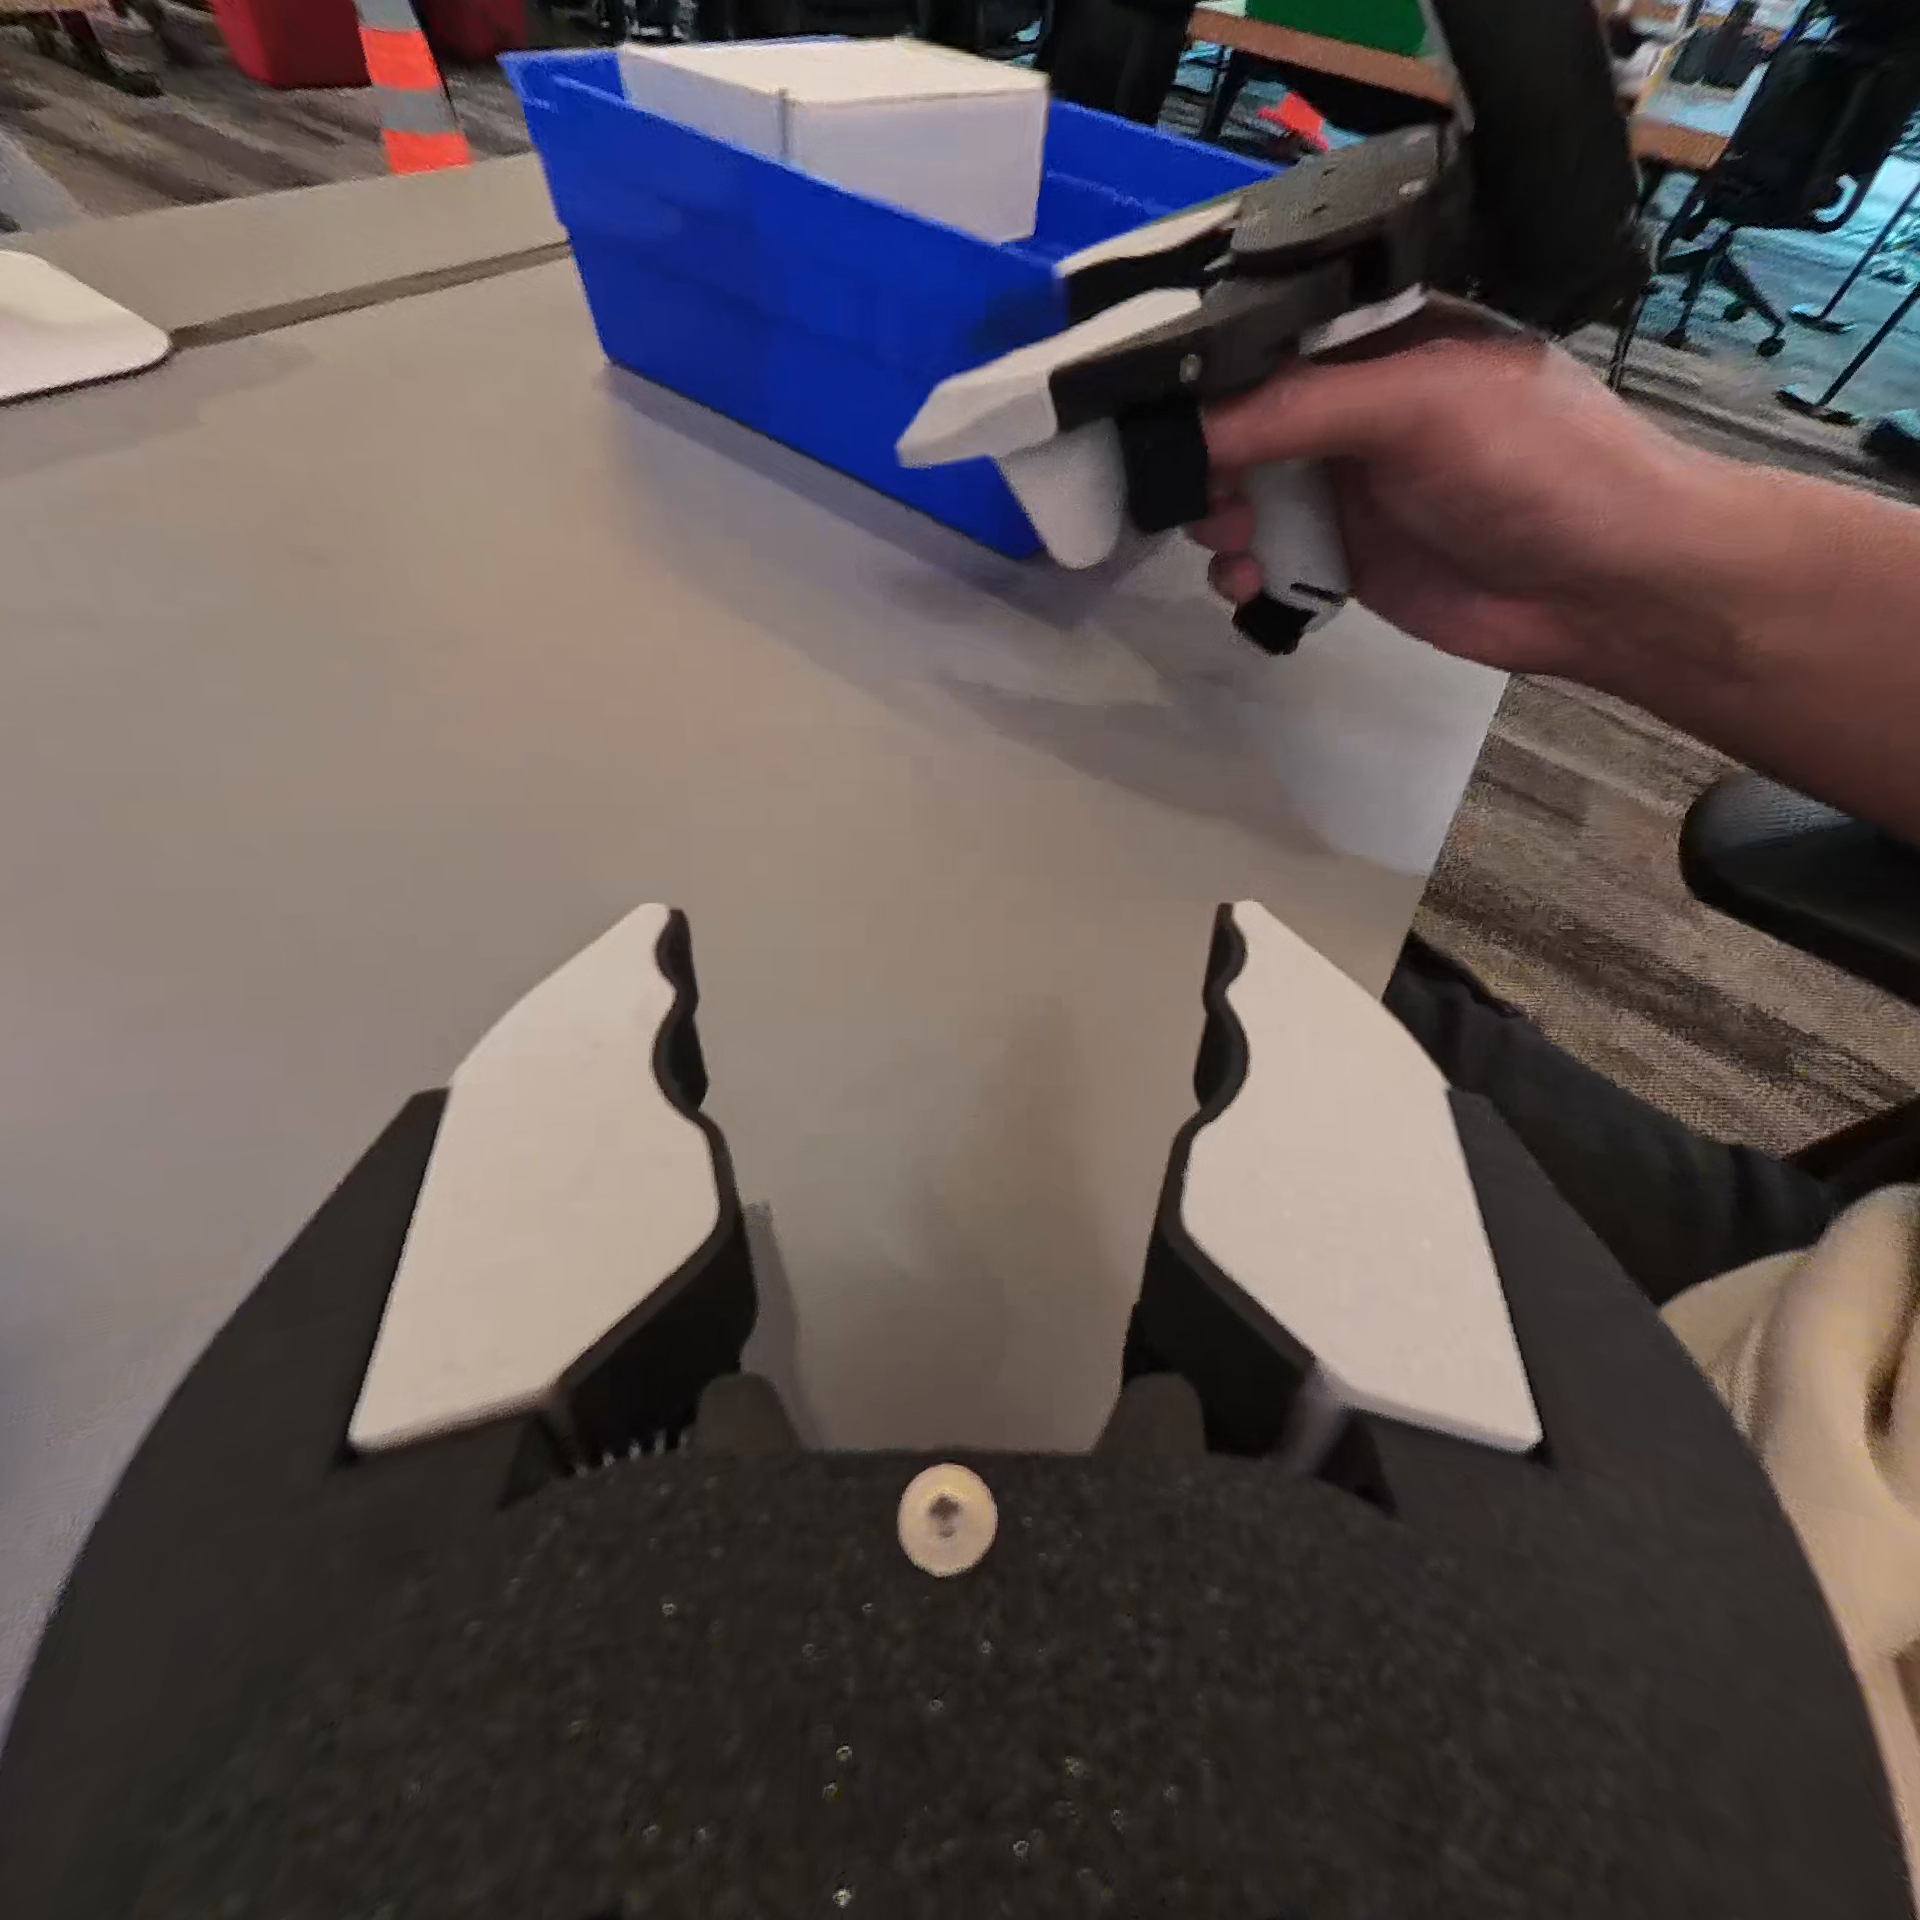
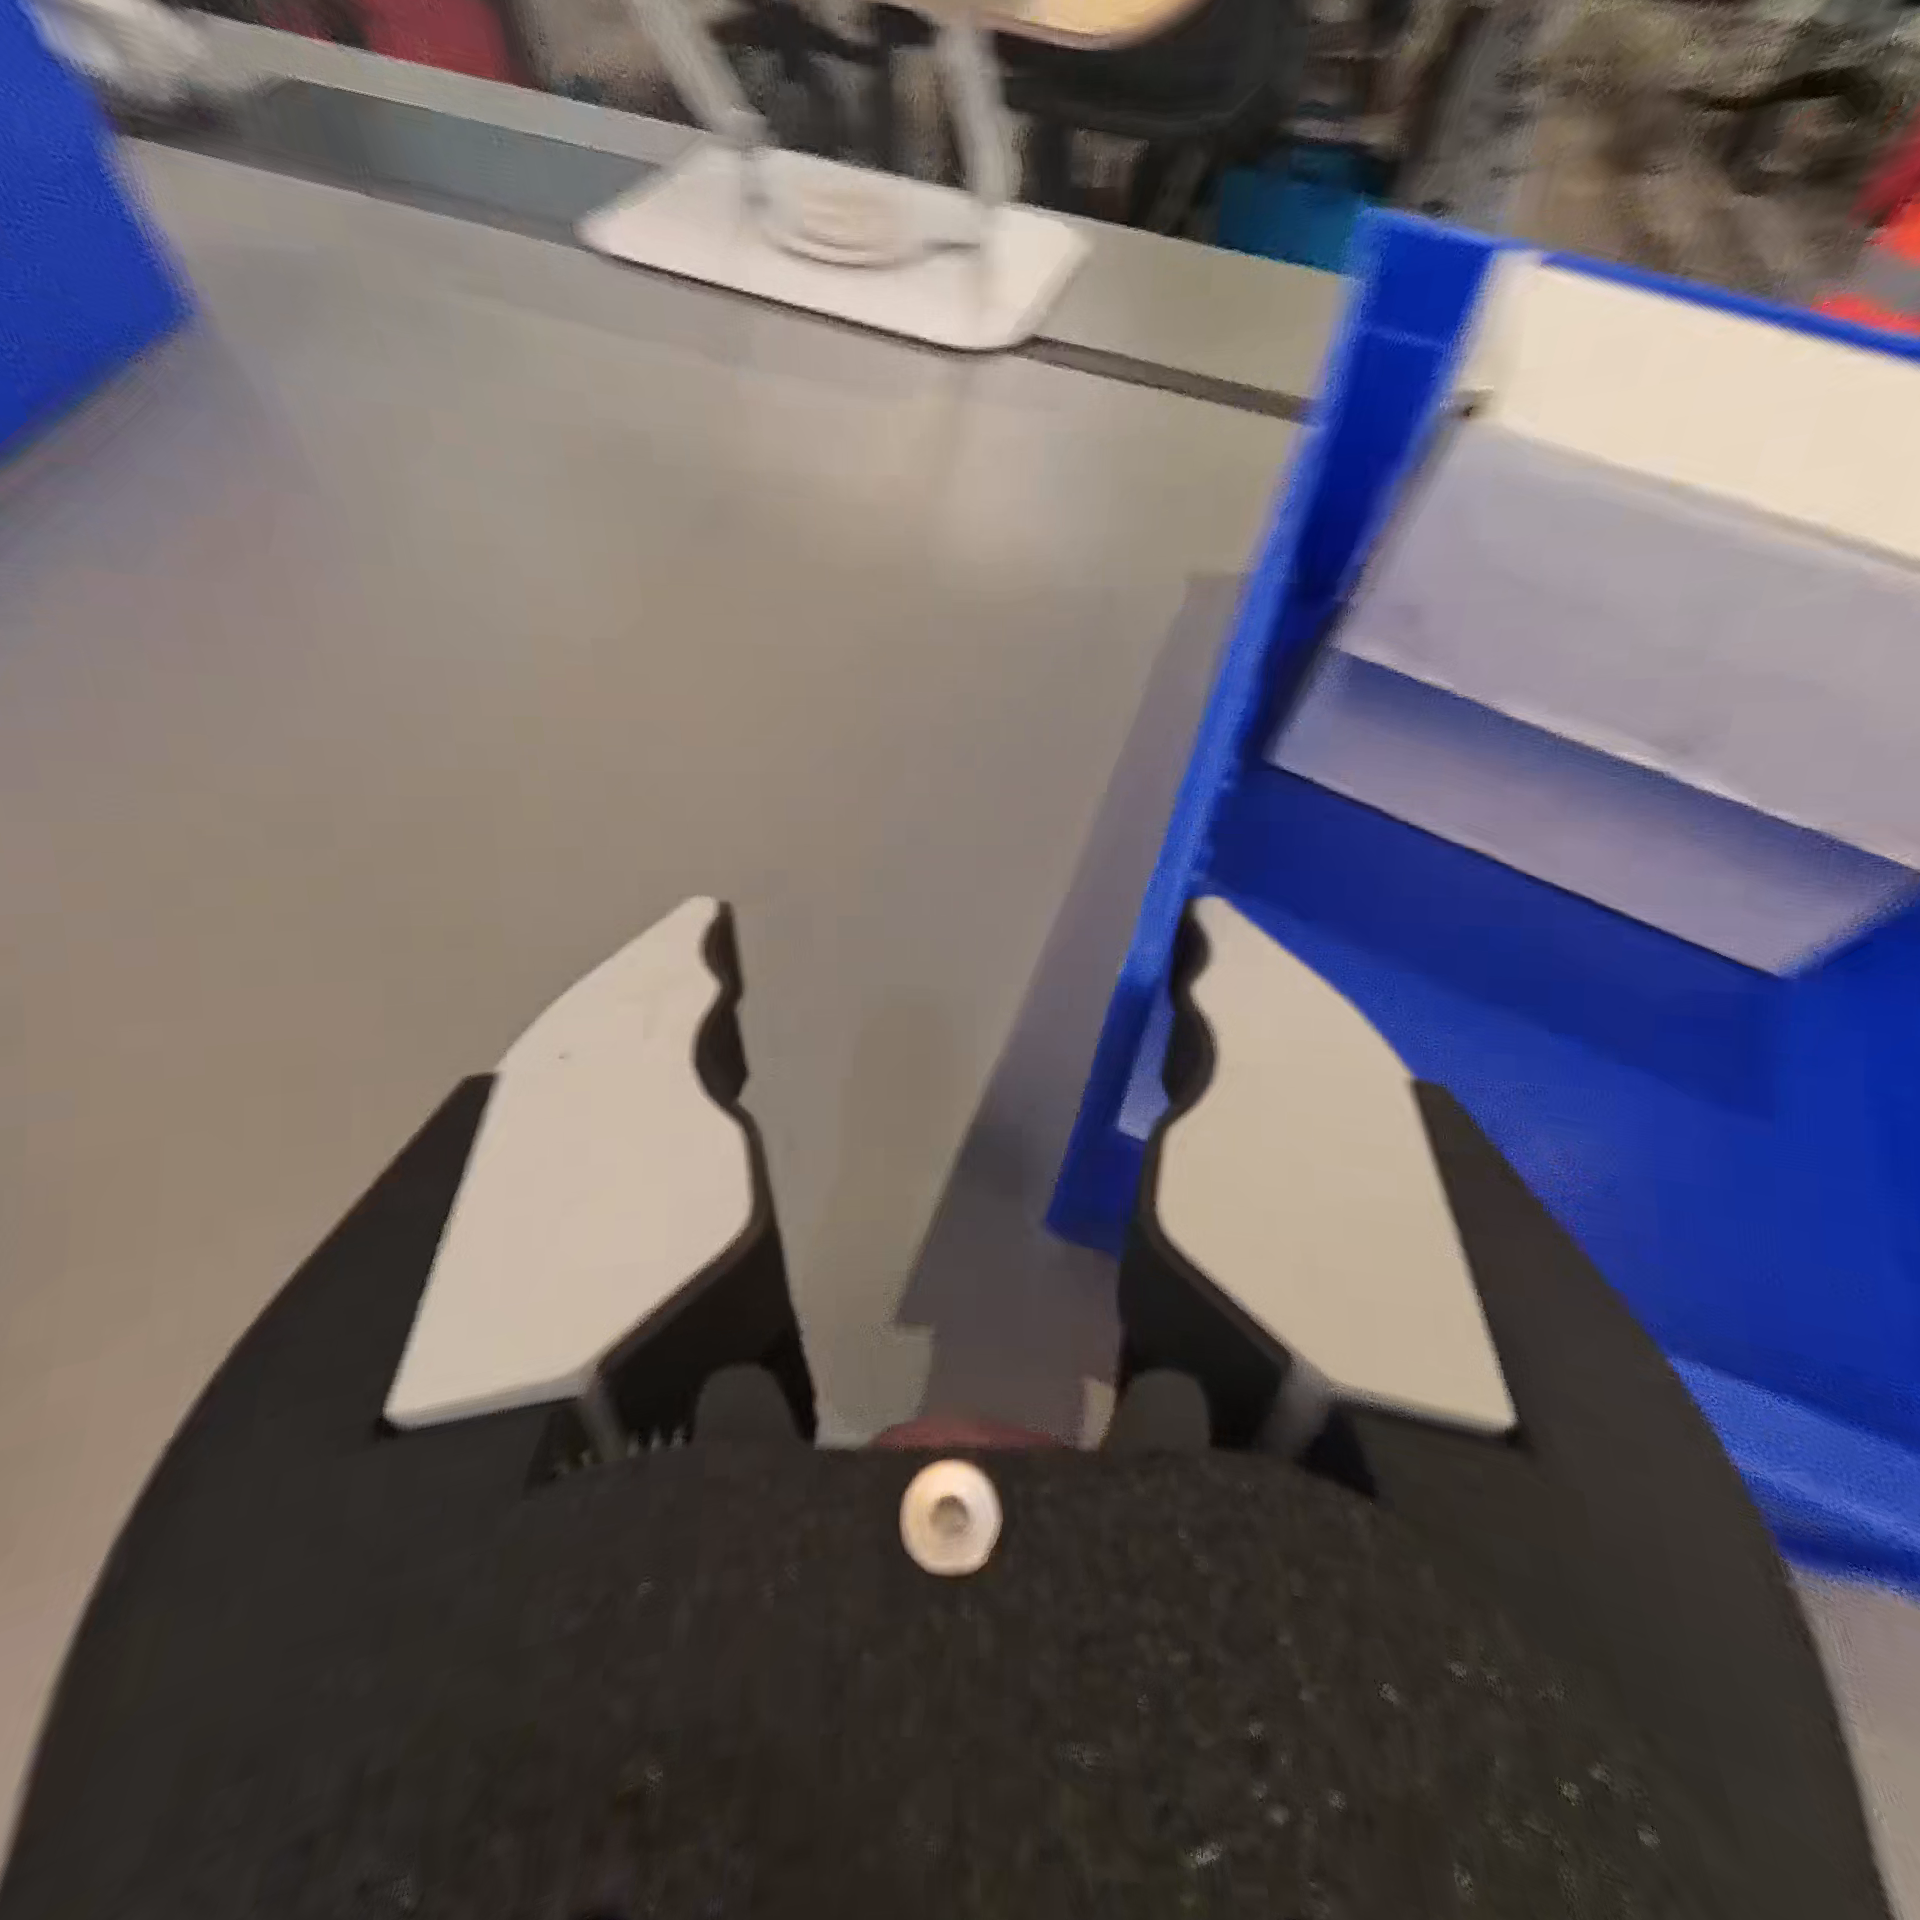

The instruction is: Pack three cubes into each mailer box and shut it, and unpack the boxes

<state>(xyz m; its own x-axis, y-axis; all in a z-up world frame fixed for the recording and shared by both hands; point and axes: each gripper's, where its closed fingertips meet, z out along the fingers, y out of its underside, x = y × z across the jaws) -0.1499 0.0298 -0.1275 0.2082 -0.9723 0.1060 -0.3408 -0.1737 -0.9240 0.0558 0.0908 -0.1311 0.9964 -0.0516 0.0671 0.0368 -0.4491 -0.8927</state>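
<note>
Left hand-held gripper (image 1: 951, 914): wide open, empty, over grey worktop (image 1: 416, 779).
Right hand-held gripper (image 2: 956, 909): open, empty, beside blue bin (image 2: 1299, 831).
Box (image 1: 883, 125): white, in bin ahead.
Left view only: hand (image 1: 1455, 499), carpet (image 1: 1610, 831).

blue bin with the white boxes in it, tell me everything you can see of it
The blue plastic bin is a long, open-topped rectangular tub with a stepped rim and slightly tapering walls. It stands upright on the grey table, near its far right edge. Closed white cardboard mailer boxes sit inside, rising above the rim; the right wrist view shows one box leaning against the bin's inner wall. The right gripper hovers open by the bin's near corner, not touching it.
</note>
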